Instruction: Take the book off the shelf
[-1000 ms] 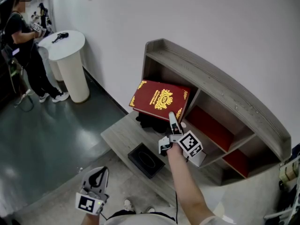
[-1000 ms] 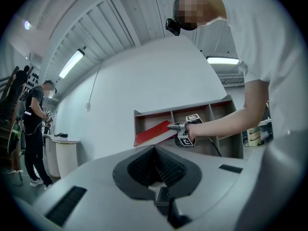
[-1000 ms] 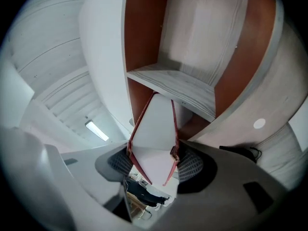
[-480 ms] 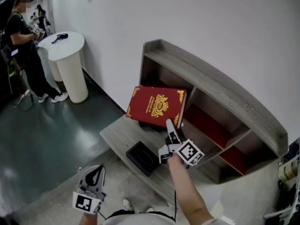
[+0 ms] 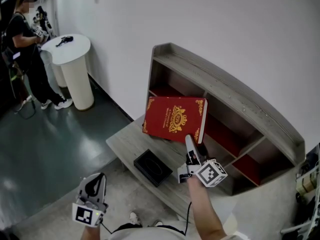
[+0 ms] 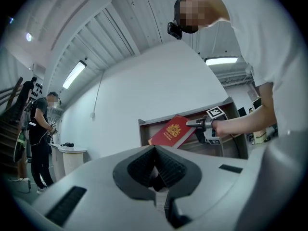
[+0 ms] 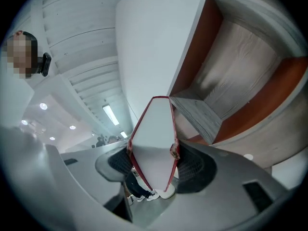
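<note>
A red book [image 5: 175, 119] with gold ornament hangs in the air in front of the grey wooden shelf [image 5: 225, 81], clear of its compartments. My right gripper [image 5: 191, 145] is shut on the book's lower edge near a corner. In the right gripper view the book's white page edge [image 7: 154, 138] stands between the pads of the right gripper [image 7: 153, 165]. Low at the bottom left, my left gripper [image 5: 93, 193] is shut and holds nothing. The left gripper view shows the left gripper [image 6: 155, 170] with its pads together, and the book [image 6: 172, 131] far ahead.
A black box [image 5: 154, 168] lies on the low grey bench [image 5: 125, 141] in front of the shelf. Red panels line the shelf's compartments [image 5: 222, 134]. A white round pedestal table [image 5: 70, 59] and a person [image 5: 22, 49] stand at the far left.
The right gripper has drawn the book out of the shelf compartment, toward me and to the right. The left gripper has sunk slightly lower and left.
</note>
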The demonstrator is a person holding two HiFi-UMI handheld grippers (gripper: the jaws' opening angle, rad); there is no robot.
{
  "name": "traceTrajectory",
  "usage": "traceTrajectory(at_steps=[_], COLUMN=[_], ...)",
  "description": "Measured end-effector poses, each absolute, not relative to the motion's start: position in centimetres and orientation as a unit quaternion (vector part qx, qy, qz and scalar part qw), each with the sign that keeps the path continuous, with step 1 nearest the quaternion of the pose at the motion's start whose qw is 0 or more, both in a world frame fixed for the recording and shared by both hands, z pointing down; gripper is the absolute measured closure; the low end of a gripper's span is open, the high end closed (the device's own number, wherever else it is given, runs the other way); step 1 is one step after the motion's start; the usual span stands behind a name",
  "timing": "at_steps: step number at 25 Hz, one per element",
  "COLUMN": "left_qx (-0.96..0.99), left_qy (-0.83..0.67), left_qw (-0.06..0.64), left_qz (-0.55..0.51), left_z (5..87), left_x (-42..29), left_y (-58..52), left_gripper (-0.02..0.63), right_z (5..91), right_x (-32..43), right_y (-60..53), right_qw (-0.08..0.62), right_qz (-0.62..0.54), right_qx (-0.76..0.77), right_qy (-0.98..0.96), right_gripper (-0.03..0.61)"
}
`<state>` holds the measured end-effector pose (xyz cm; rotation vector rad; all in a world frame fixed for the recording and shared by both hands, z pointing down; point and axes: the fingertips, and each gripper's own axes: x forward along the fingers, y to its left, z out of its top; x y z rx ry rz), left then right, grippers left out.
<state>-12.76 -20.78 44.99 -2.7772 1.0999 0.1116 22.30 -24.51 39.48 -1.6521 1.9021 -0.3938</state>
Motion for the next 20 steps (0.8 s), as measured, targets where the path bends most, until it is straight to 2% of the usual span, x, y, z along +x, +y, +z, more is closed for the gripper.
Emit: traceTrajectory(at_steps=[20], left_qx=[-0.915], left_qy=[0.384], left_qw=[0.103], left_qz=[0.063], left_z=[41.9], left_x=[-13.5], left_y=[-19.9], left_gripper=[0.597], right_z=[39.3], right_x=[26.2], right_y=[-12.5], right_qw=[0.201], right_qz=[-0.092], right_qx=[-0.673], right_qy=[0.705], right_gripper=[0.320])
